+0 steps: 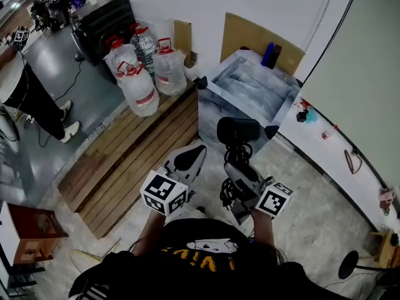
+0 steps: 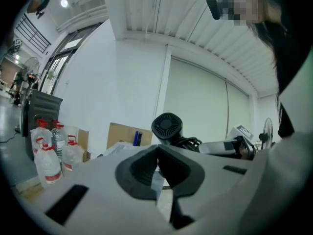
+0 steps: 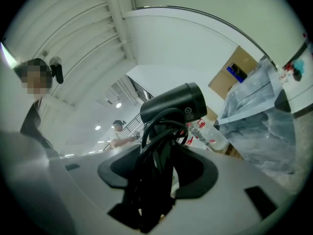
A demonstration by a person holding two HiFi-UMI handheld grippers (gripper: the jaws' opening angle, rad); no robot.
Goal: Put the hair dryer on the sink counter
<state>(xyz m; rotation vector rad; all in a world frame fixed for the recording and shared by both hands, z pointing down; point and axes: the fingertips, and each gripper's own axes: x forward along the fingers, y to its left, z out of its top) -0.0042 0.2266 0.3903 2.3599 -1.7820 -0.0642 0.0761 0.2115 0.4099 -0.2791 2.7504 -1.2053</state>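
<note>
A black hair dryer [image 1: 237, 130] with its cord coiled round the handle is held up in my right gripper [image 1: 240, 167], which is shut on the handle and cord. In the right gripper view the dryer's barrel [image 3: 173, 104] sticks up above the jaws of that gripper [image 3: 159, 165]. The grey marbled sink counter [image 1: 250, 86] stands just beyond it, a short way ahead. My left gripper [image 1: 190, 158] hovers beside the right one, jaws together with nothing in them. From the left gripper view [image 2: 157, 155] the dryer [image 2: 167, 127] shows to the right and ahead.
Several large water jugs [image 1: 134, 83] stand on a low wooden platform [image 1: 125, 161] left of the counter. A blue bottle [image 1: 269, 54] sits at the counter's back by cardboard. A black cabinet [image 1: 100, 17] and a person [image 1: 25, 92] are at far left.
</note>
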